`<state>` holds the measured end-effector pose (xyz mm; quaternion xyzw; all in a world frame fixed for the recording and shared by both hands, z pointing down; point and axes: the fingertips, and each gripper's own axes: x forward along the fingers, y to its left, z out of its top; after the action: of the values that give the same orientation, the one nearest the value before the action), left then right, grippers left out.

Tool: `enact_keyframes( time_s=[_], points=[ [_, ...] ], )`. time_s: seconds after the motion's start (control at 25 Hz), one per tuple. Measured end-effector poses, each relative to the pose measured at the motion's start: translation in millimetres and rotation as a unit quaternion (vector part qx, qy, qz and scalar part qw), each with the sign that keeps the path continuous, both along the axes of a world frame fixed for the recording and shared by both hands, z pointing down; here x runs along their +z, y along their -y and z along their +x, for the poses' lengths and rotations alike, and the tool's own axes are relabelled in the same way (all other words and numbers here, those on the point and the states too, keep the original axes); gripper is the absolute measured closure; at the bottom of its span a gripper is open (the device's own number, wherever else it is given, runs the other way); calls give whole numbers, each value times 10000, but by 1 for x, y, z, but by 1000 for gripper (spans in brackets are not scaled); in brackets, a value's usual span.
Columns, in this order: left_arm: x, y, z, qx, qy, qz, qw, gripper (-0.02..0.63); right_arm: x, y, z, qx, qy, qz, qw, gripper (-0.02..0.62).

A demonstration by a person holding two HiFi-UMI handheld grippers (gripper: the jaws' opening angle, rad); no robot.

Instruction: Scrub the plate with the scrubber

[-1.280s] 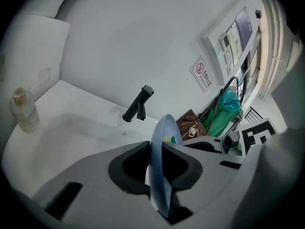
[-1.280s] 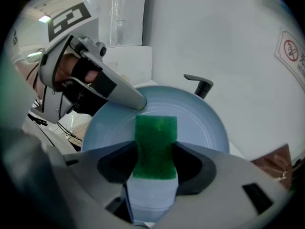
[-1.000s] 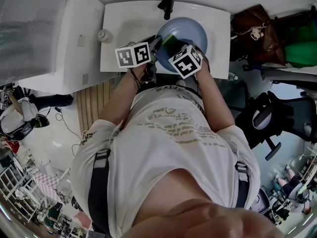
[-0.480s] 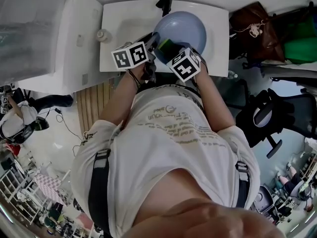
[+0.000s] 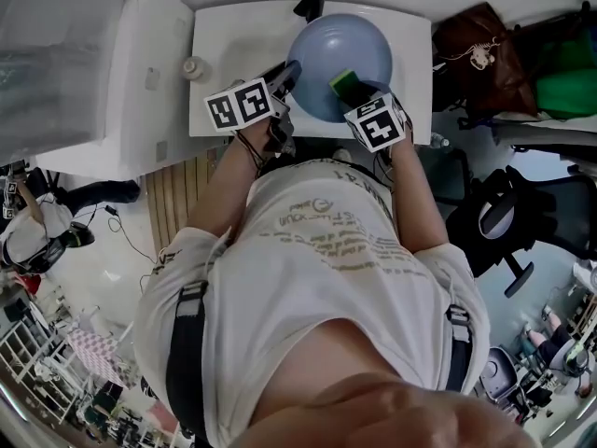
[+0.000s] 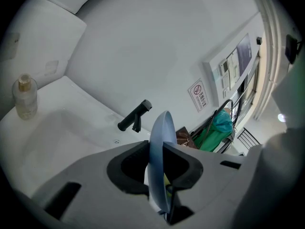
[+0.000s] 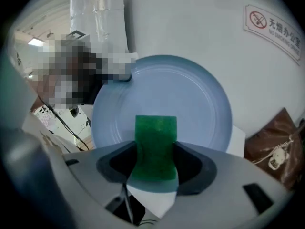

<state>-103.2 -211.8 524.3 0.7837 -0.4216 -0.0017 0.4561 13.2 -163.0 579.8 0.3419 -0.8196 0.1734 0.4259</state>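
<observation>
A light blue plate (image 5: 340,59) is held tilted over the white sink (image 5: 233,54). My left gripper (image 5: 291,75) grips its left rim. In the left gripper view the plate (image 6: 159,142) stands edge-on between the jaws of that gripper (image 6: 155,149), which are opening slightly while still on the rim. My right gripper (image 5: 353,93) is shut on a green scrubber (image 5: 347,89) at the plate's lower right. In the right gripper view the scrubber (image 7: 156,147) sticks out of the right gripper (image 7: 155,156) against the plate's face (image 7: 190,104).
A black faucet (image 5: 315,6) stands at the back of the sink, just behind the plate. A small bottle (image 5: 195,66) sits on the sink's left corner. A brown bag (image 5: 480,59) and a green bag (image 5: 560,82) lie to the right, with a black chair (image 5: 508,222) nearer.
The plate has risen and tilted back toward the faucet. My right gripper has slid the scrubber rightward across the plate. The left gripper has shifted slightly left.
</observation>
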Motion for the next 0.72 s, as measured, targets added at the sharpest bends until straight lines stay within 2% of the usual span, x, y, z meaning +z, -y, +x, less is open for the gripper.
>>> enact_keyframes(
  time_s=[0.28, 0.52, 0.72],
  points=[
    [-8, -3, 11, 388, 180, 176, 9989, 535, 3, 15, 40, 826, 21, 98, 9965, 357],
    [-16, -8, 20, 678, 242, 401, 9966, 531, -2, 30, 63, 1769, 460, 2, 9832, 357],
    [-21, -14, 26, 973, 436, 617, 9924, 531, -10, 43, 74, 2113, 944, -8, 9729, 354]
  ],
)
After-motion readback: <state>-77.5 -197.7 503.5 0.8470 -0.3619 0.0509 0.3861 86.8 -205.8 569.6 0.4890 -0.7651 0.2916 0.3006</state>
